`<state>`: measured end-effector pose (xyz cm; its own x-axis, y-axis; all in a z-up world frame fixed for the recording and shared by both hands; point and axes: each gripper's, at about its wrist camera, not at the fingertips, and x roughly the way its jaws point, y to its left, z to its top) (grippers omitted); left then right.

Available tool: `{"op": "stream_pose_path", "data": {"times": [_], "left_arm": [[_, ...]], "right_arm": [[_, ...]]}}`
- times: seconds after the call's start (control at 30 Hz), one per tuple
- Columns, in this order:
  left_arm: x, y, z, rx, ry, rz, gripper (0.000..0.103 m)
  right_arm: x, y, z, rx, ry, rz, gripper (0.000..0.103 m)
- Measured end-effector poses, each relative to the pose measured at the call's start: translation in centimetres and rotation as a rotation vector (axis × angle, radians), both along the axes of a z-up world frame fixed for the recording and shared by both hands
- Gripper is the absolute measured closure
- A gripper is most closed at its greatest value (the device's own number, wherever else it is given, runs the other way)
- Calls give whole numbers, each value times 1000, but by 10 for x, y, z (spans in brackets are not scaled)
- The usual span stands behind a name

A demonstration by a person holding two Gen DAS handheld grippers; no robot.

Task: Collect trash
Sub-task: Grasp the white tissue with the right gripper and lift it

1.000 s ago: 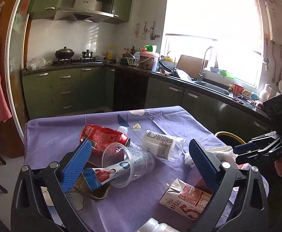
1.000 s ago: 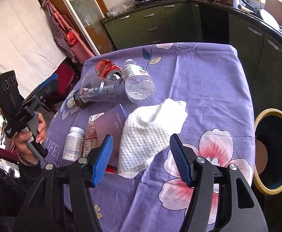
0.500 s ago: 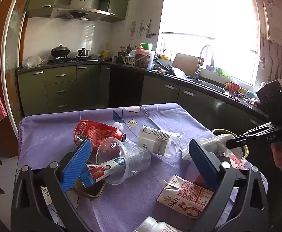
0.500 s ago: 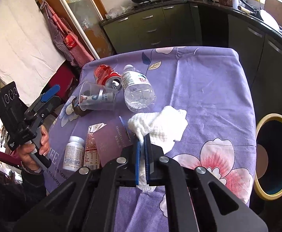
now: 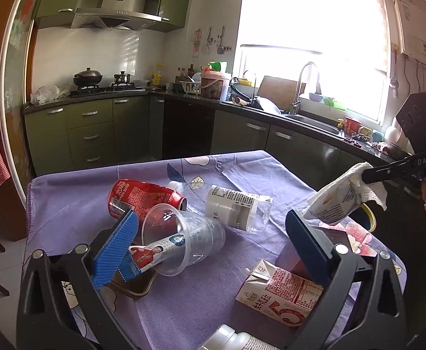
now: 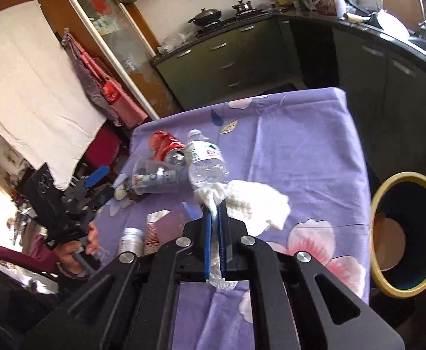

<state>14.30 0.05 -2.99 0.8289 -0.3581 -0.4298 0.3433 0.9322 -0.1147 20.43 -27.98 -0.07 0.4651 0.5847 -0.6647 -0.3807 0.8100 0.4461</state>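
The crumpled white textured paper towel (image 6: 243, 201) hung clear above the purple floral tablecloth (image 6: 300, 134), pinched between the pressed-together blue pads of the right gripper (image 6: 215, 218), whose black body read "DAS". Below lay a red Coca-Cola can (image 5: 142, 197), a clear plastic cup (image 5: 183, 242) and a white-and-red carton (image 5: 283, 294) with a large "5". The left gripper (image 5: 210, 250) hovered, jaws spread and empty.

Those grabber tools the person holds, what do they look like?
Each is a black plastic frame with silver rivets and two ribbed blue fingers. The right gripper bears white "DAS" lettering under a black box. The left gripper looks the same; a dark red sleeve shows behind it.
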Motion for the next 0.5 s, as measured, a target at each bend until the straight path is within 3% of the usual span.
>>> {"op": "stream_pose_path", "data": {"times": [0.1,0.17,0.2,0.23,0.27,0.3,0.33,0.4,0.47,0.5], "left_arm": [[0,-2,-1,10,1,2,7],[1,-2,-1,10,2,2,7],[1,-3,-1,9,5,3,7],[2,-2,-1,7,7,3,7],[1,-2,-1,4,7,2,7],[1,-2,-1,3,7,0,7],[1,-3,-2,4,8,-1,7],[0,-4,-2,6,15,-11,7],[-1,-8,-2,8,20,-36,7],[-2,-11,-1,8,22,-52,7]], "right_arm": [[5,11,2,-66,-26,-9,98],[13,12,-4,139,65,97,98],[12,16,-1,52,24,51,98],[9,22,3,-106,-56,-20,97],[11,22,2,-103,-68,-18,98],[16,19,-2,16,1,33,98],[18,18,-3,65,33,51,98],[12,26,4,-107,-68,-23,98],[16,23,2,1,-2,24,98],[16,23,3,-3,1,22,98]]}}
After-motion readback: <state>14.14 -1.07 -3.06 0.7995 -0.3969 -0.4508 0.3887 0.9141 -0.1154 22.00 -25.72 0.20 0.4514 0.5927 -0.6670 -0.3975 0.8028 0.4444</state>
